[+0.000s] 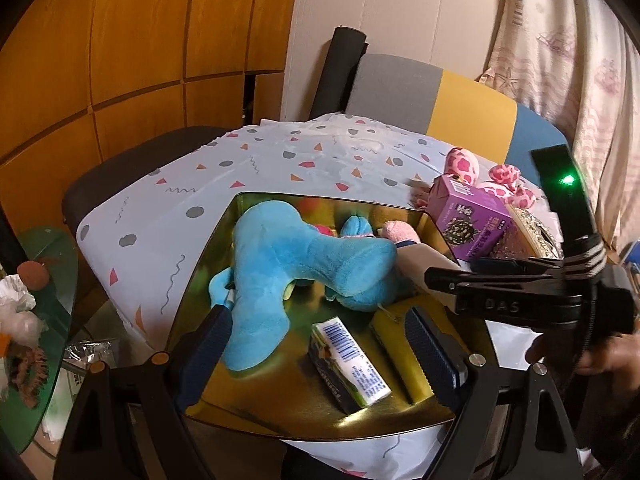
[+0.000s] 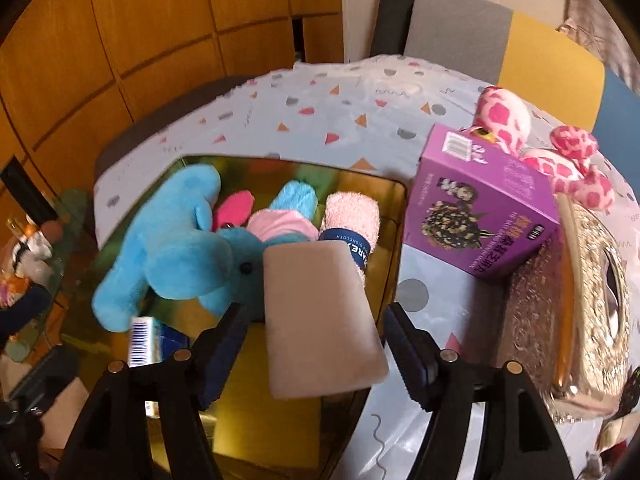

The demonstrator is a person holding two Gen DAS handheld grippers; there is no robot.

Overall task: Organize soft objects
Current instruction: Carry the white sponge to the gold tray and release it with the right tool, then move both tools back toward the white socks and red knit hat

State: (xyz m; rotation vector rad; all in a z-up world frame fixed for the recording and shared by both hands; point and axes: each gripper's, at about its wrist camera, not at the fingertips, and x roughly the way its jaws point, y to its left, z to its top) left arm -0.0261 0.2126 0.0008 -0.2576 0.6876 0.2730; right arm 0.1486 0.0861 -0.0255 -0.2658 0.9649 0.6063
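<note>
Beige pad going into the gold tray (image 2: 96, 240): release step.
Right hand-held gripper (image 2: 312, 344) stands released around the beige pad (image 2: 320, 320), which lies on the tray's right edge, overhanging the bench (image 2: 320, 120); we should lift clear. Left hand-held gripper (image 1: 316, 344) hangs released over the tray.

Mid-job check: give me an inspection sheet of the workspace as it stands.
Surface: patterned tablecloth with a gold tray on it.
Job's things: blue plush, rolled pink cloth and beige pad in the tray; pink spotted plush still outside.
Clutter: purple box, small barcoded box, glittery box.
Grippers: left gripper open; right gripper open, beige pad between its fingers.
Cables: nothing seen.
Surroundings: wooden panels, colour-block chair, curtain.
</note>
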